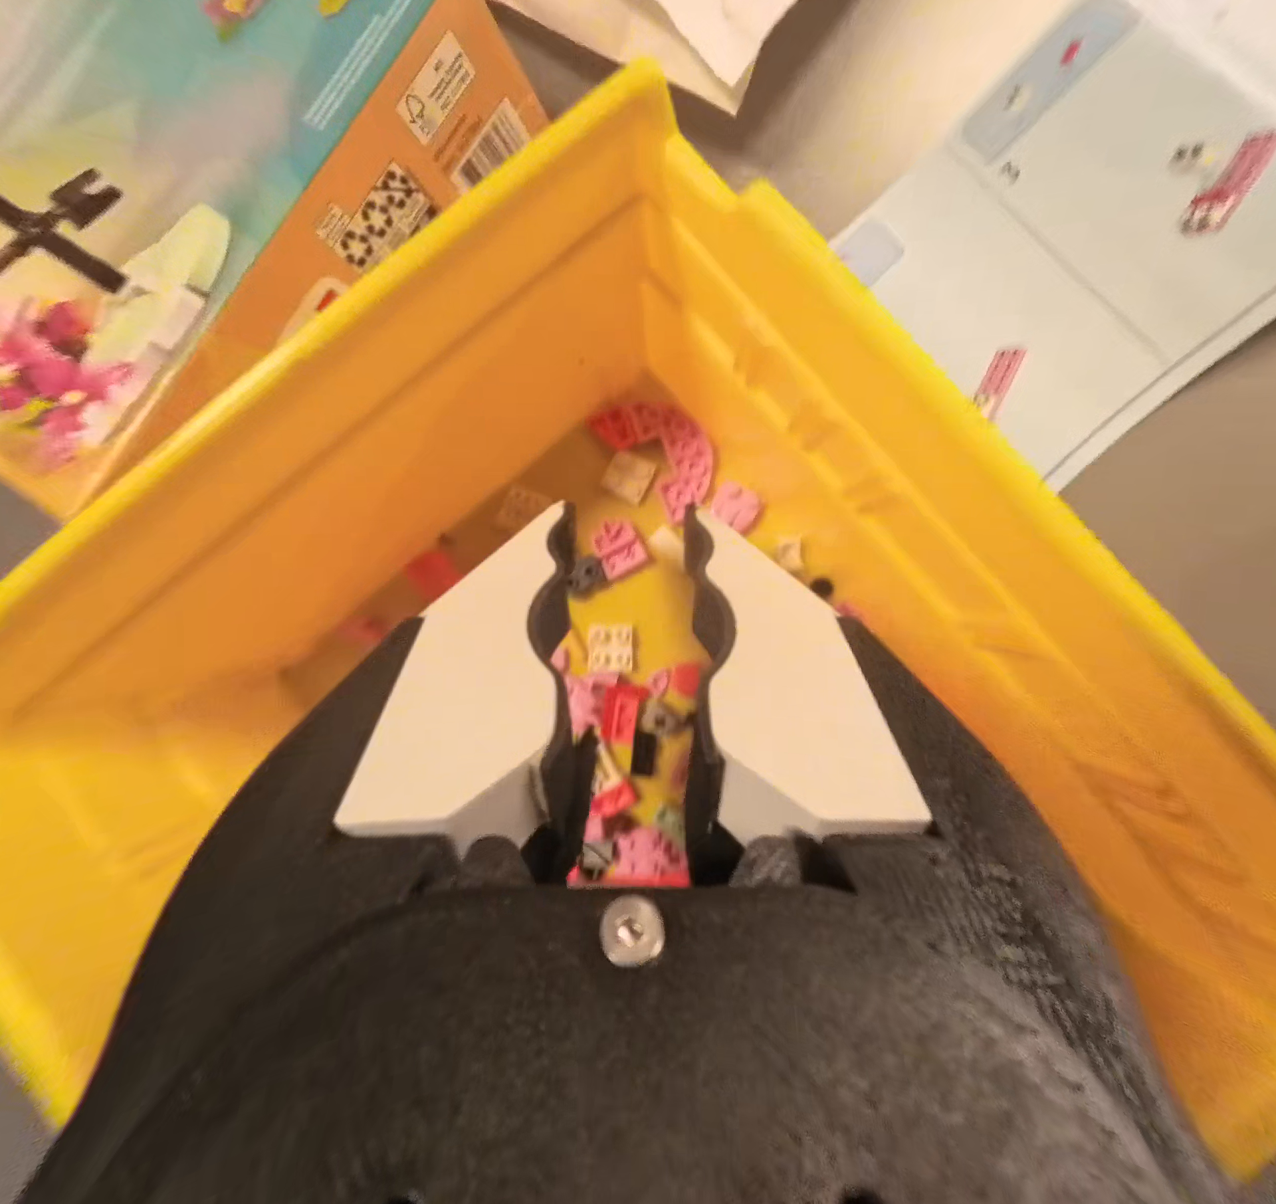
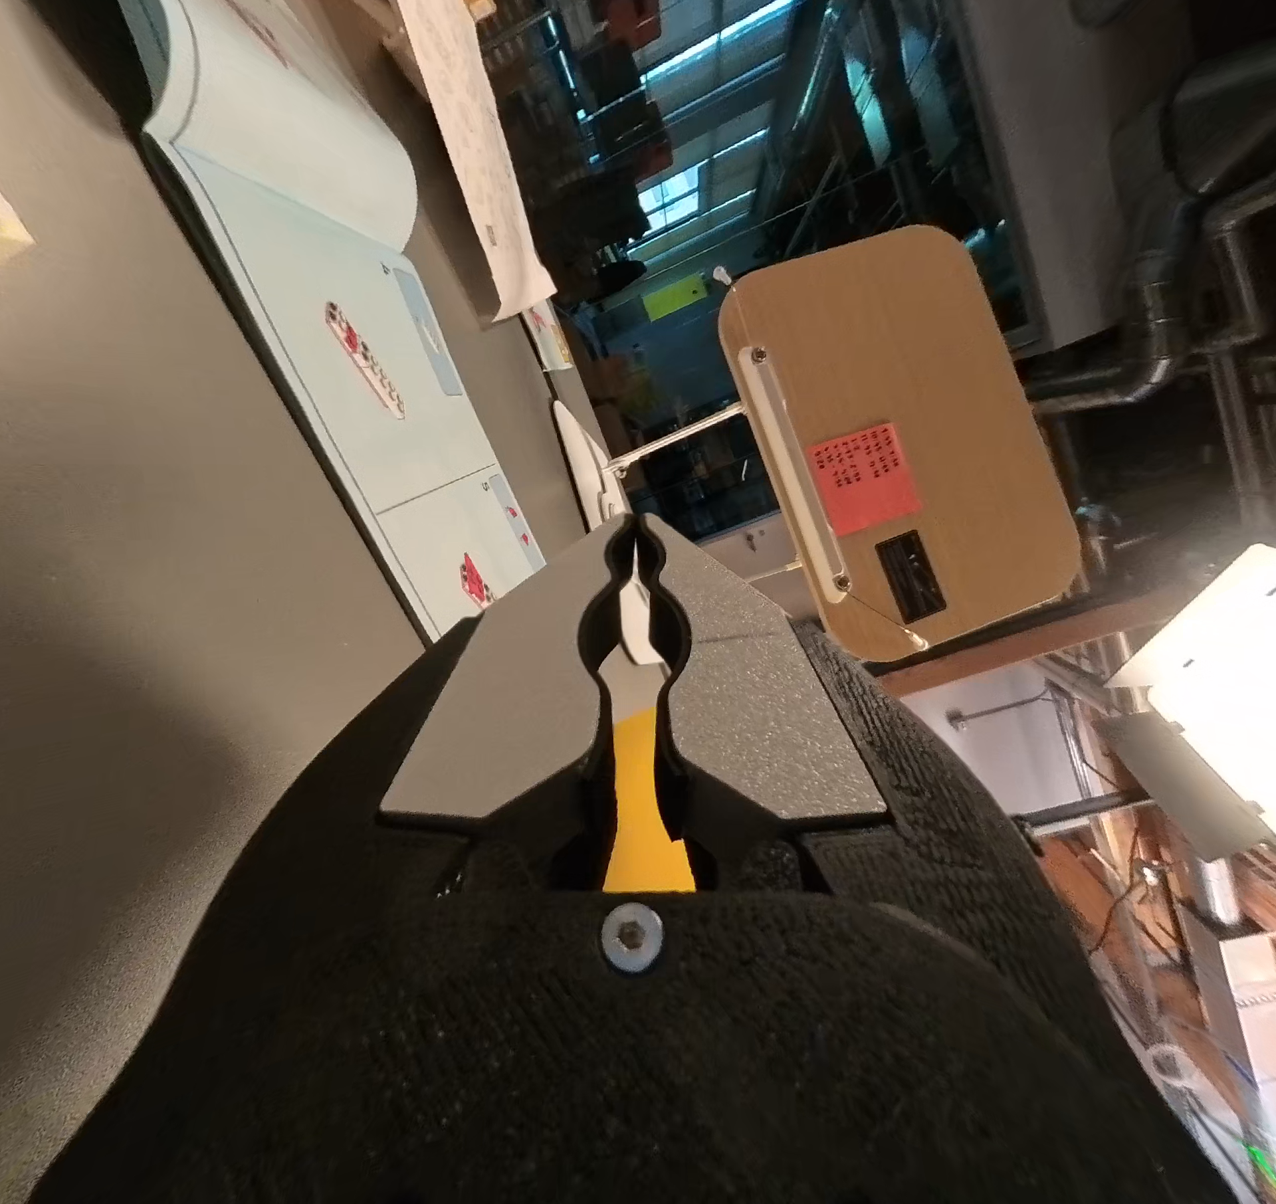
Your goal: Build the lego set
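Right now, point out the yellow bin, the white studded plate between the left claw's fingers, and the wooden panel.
yellow bin [image 1: 442, 356], left wrist view, inner wall.
white studded plate [image 1: 612, 646], left wrist view, top face.
wooden panel [image 2: 918, 342], right wrist view, bare face.

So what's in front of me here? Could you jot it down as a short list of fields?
Setting: grey tabletop
Left gripper: jaws open, nothing held, over yellow plastic bin
Bin contents: small pink, red, white and grey toy bricks
Nearest piece: small grey brick by the left finger
Right gripper: jaws shut
Nearby: orange and teal cardboard box, pale blue instruction booklet
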`<action>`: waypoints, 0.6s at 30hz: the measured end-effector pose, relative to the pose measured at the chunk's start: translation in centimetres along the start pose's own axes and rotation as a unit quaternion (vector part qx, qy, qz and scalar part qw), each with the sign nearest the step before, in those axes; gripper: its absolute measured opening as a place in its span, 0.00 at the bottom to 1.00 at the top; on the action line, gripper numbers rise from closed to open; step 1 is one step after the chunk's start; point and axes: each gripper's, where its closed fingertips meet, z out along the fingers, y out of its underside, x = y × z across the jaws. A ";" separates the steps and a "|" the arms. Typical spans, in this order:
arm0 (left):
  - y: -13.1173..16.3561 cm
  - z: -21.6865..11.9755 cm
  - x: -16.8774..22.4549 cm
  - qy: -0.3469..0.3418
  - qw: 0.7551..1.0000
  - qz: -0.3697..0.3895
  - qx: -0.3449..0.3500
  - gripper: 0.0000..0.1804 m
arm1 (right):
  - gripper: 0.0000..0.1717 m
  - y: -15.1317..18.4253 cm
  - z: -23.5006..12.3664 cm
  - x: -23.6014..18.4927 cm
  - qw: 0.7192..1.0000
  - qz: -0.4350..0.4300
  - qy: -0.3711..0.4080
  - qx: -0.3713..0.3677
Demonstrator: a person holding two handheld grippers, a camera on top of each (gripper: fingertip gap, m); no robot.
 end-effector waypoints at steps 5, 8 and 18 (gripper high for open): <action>-0.2 3.5 -1.0 0.024 0.998 -0.047 -0.039 0.17 | 0.00 0.0 0.0 -0.1 1.000 -0.019 0.006 -0.005; -0.6 4.2 -1.2 0.024 0.998 -0.047 -0.040 0.15 | 0.00 0.1 0.1 -0.3 1.000 -0.028 0.003 -0.009; 0.2 5.3 -0.8 0.041 0.996 -0.029 -0.072 0.05 | 0.00 0.0 0.3 -1.1 0.999 -0.052 -0.009 -0.011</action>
